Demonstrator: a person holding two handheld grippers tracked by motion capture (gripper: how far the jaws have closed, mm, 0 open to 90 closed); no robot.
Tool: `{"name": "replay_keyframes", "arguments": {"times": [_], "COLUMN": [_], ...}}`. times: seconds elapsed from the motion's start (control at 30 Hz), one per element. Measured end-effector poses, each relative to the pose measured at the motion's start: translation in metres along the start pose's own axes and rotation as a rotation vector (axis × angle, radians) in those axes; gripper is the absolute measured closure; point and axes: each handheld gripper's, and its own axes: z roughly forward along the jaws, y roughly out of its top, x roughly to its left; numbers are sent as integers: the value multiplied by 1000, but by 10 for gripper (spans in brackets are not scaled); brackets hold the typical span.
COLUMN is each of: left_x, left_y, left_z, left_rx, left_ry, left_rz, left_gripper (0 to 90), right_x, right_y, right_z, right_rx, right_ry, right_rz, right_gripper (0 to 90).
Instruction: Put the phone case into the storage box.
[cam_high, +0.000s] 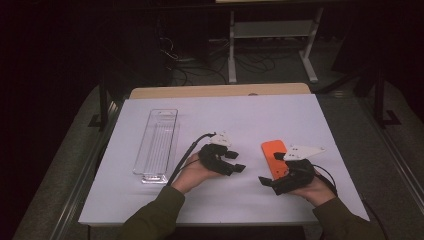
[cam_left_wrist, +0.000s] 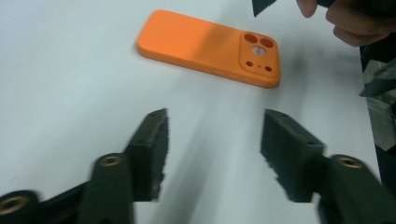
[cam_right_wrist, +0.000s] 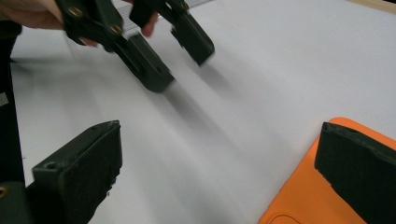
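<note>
Case: an orange phone case lies flat, back up, on the white sheet covering the desk, toward the right edge and nearer the front than the back; its camera cut-outs face up in the left gripper view.
Handling: it looks like a light, thin shell, probably slightly flexible and smooth, so it could skid on the sheet if pushed from one side. The long edges look like the best place to pinch, across the narrow width; a grip on the thin rim may slip off, and lying flat leaves little room for a jaw to get under.
Right gripper: the right gripper sits just beside the case's near end, jaws spread and empty. In the right gripper view one jaw hangs over the case's orange corner while the other stands over bare sheet; whether the first touches the case cannot be told.
Left gripper: the left gripper hovers over the middle of the desk, left of the case and apart from it, pointing toward it. Its jaws are spread with nothing between them, only white sheet below.
Hands: each gripper is held in a hand coming in from the front edge, in dark green sleeves.
Tray: a clear, long plastic tray lies near the left edge, well apart from the case, apparently empty.
Judgement: the case appears not yet grasped.
</note>
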Motion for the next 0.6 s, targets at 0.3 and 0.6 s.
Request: {"name": "replay_keyframes", "arguments": {"times": [0.3,0.6], "left_x": [-4,-6], "left_y": [-16,-33], "left_z": [-28,-45], "left_rx": [-49,-73], "left_ry": [55,107], "left_rz": [13,9], "left_gripper": [210,72], "right_x": [0,-1], "right_y": [0,-1], "right_z": [0,0], "right_rx": [3,11], "right_ry": [-2,-7], "right_rz": [-1,1], "right_gripper": [2,2]}}
